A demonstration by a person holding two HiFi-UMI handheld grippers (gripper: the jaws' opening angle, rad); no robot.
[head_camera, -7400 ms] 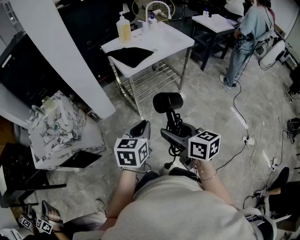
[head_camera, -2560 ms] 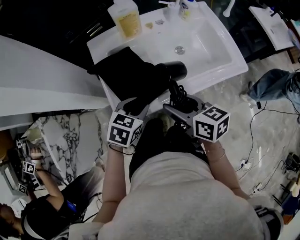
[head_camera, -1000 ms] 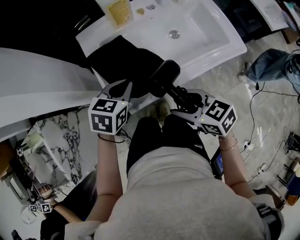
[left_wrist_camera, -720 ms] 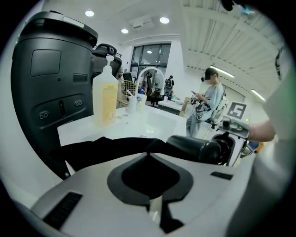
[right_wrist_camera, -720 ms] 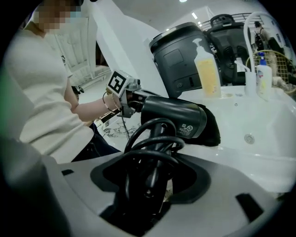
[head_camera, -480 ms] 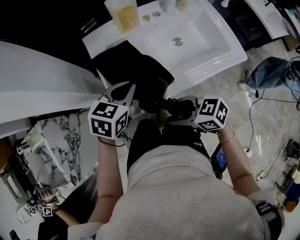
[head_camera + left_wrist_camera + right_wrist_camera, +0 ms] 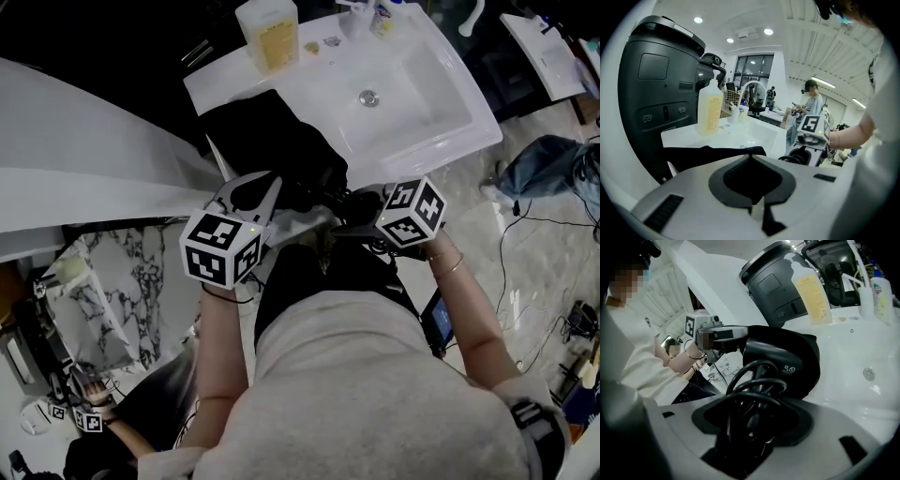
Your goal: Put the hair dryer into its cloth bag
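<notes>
The black cloth bag (image 7: pixel 267 141) lies on the counter left of the white sink (image 7: pixel 422 112). My left gripper (image 7: pixel 255 190) is shut on the bag's near edge and holds it up; in the left gripper view the cloth (image 7: pixel 708 152) spreads just beyond the closed tips (image 7: pixel 751 158). My right gripper (image 7: pixel 352 214) is shut on the black hair dryer's handle and coiled cord (image 7: pixel 754 380). The dryer's head (image 7: pixel 780 363) points left, against the bag's mouth (image 7: pixel 812 357). In the head view the dryer (image 7: pixel 323 195) is dark and hard to separate from the bag.
A yellow soap bottle (image 7: pixel 269 33) and a faucet (image 7: pixel 752 86) stand at the sink's back. A large black machine (image 7: pixel 656 84) rises left of the counter. A marble-patterned box (image 7: pixel 84 300) sits low left. Cables lie on the floor (image 7: pixel 534 234); a person (image 7: pixel 812 101) stands beyond.
My right gripper has swung the hair dryer left, so its head now meets the bag's mouth. My left gripper has lifted the bag's edge a little.
</notes>
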